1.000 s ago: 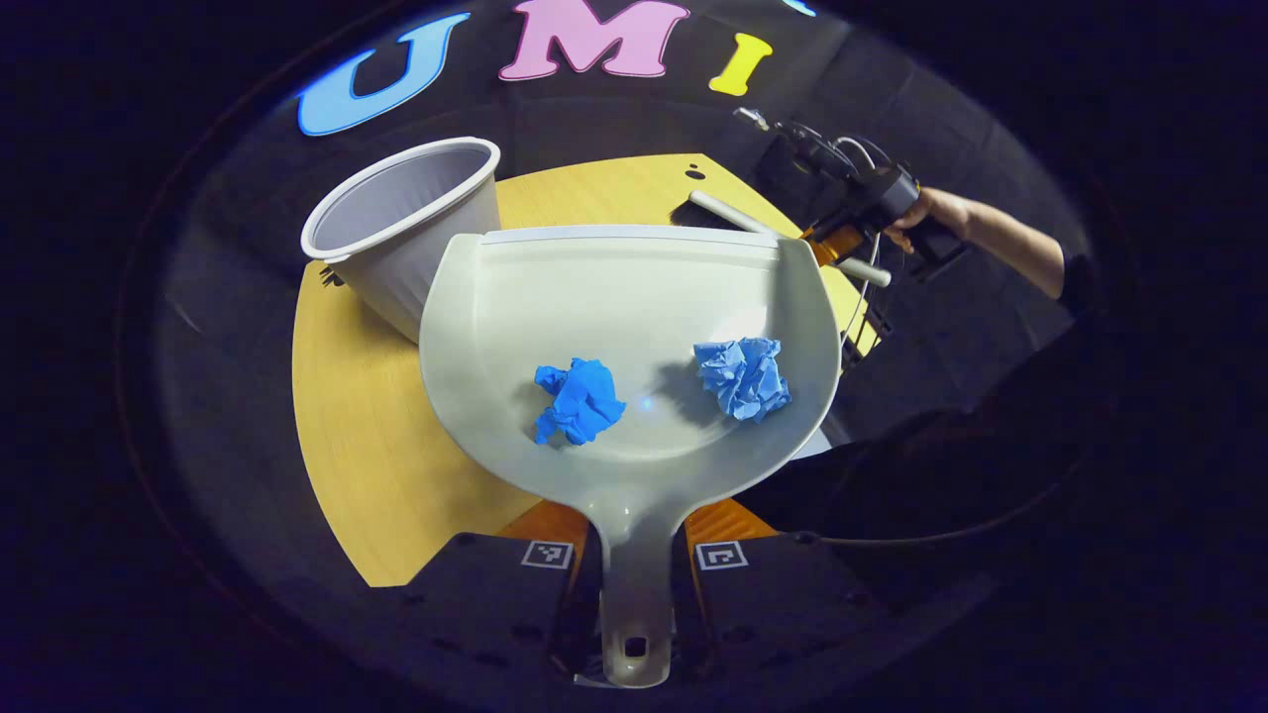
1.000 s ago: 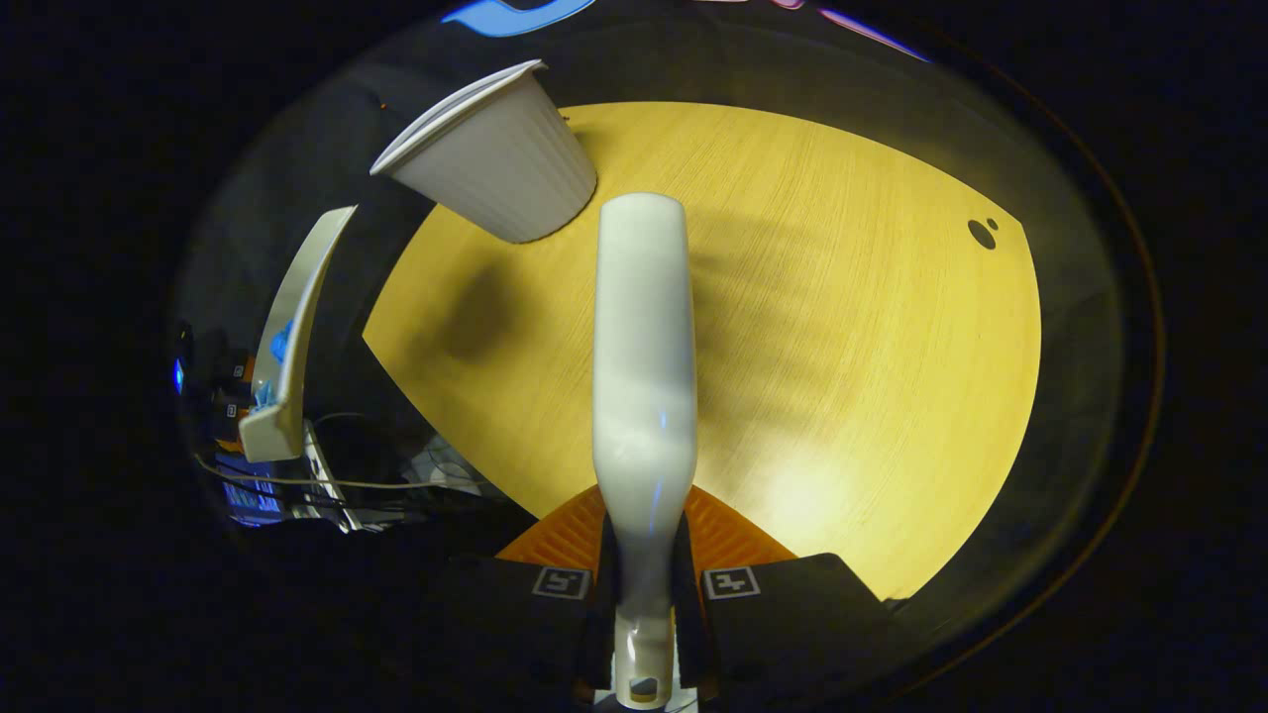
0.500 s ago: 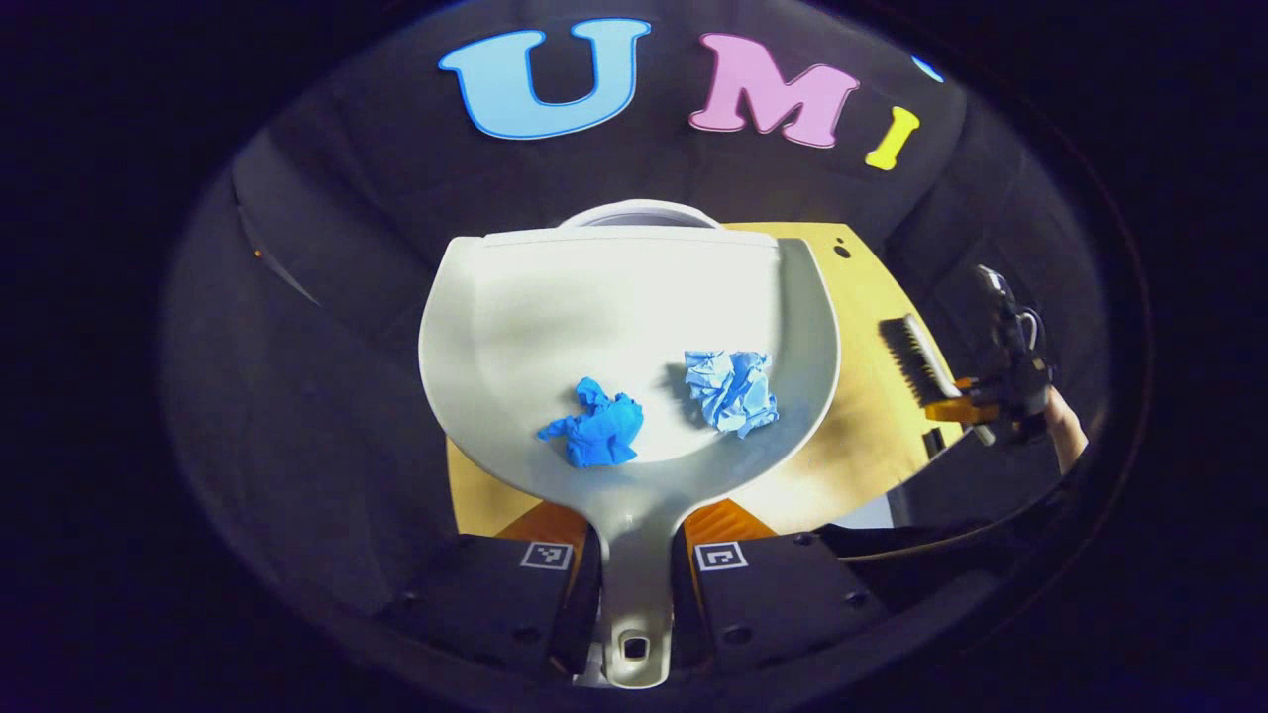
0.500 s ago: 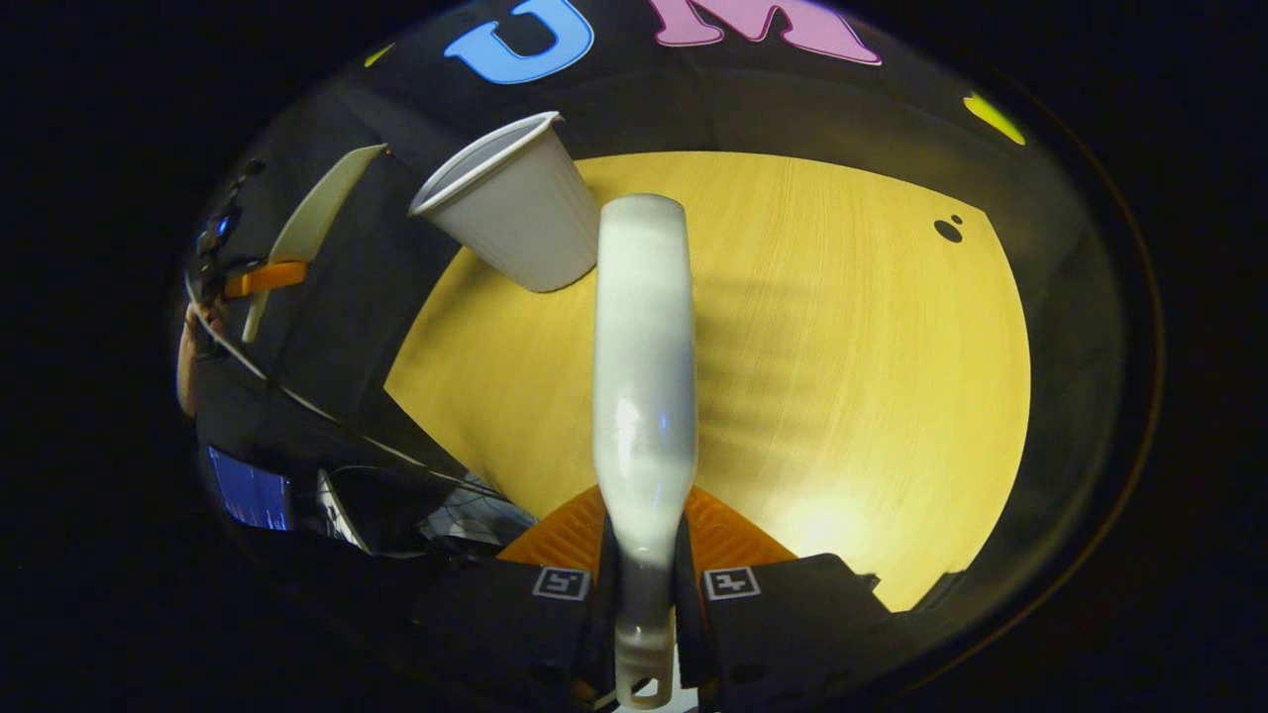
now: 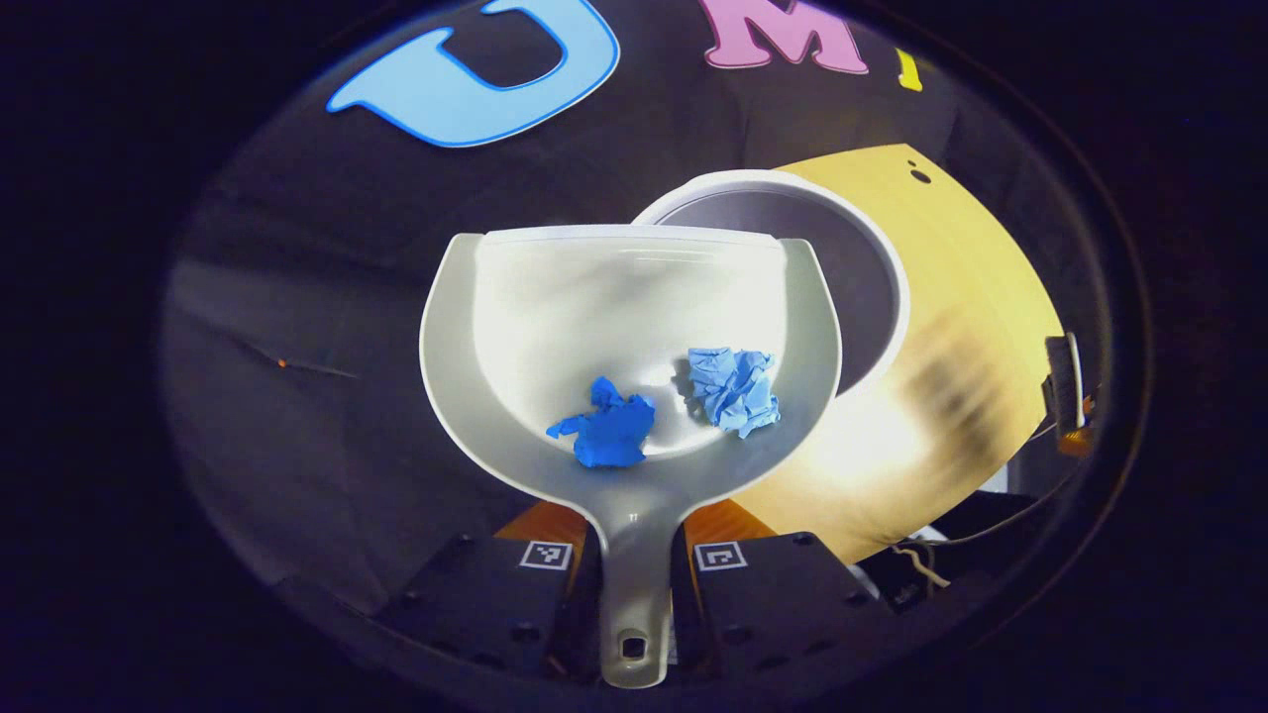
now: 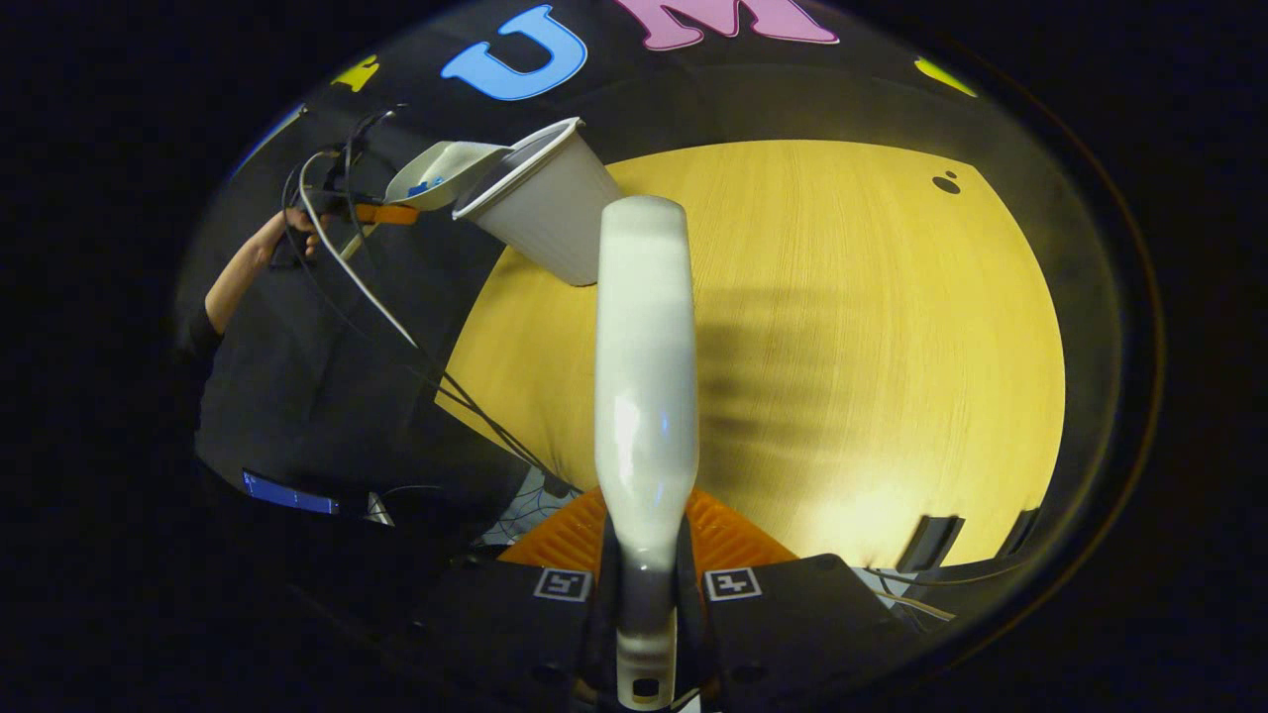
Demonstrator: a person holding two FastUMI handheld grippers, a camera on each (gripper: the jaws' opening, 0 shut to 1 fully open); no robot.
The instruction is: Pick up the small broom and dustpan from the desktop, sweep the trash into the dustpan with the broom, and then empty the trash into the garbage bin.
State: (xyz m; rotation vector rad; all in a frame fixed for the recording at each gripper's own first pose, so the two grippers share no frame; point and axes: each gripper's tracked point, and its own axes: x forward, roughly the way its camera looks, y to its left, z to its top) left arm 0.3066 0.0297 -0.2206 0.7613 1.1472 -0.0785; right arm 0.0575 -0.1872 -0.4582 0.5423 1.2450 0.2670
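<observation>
My left gripper [image 5: 634, 569] is shut on the handle of the pale dustpan [image 5: 555, 287]. Two crumpled blue paper balls [image 5: 606, 432] [image 5: 735, 388] lie near the pan's back wall. The pan's front lip overlaps the left side of the white garbage bin's [image 5: 872, 297] open mouth. My right gripper [image 6: 646, 592] is shut on the white broom [image 6: 644, 376], which points forward over the wooden desktop [image 6: 852, 347]. In the right gripper view the dustpan [image 6: 436, 173] hangs at the rim of the garbage bin [image 6: 550, 223], held by the left gripper [image 6: 381, 212] and a hand [image 6: 297, 223].
The bin stands at the far left corner of the yellow wooden desktop [image 5: 971, 297]. Cables [image 6: 396, 327] trail from the left gripper down past the table's edge. A small dark hole [image 6: 945, 184] marks the far right of the tabletop.
The dustpan has swung left of the bin, so the bin's open mouth now shows behind its right side. The paper balls slid slightly toward the handle. The broom stays over the desktop.
</observation>
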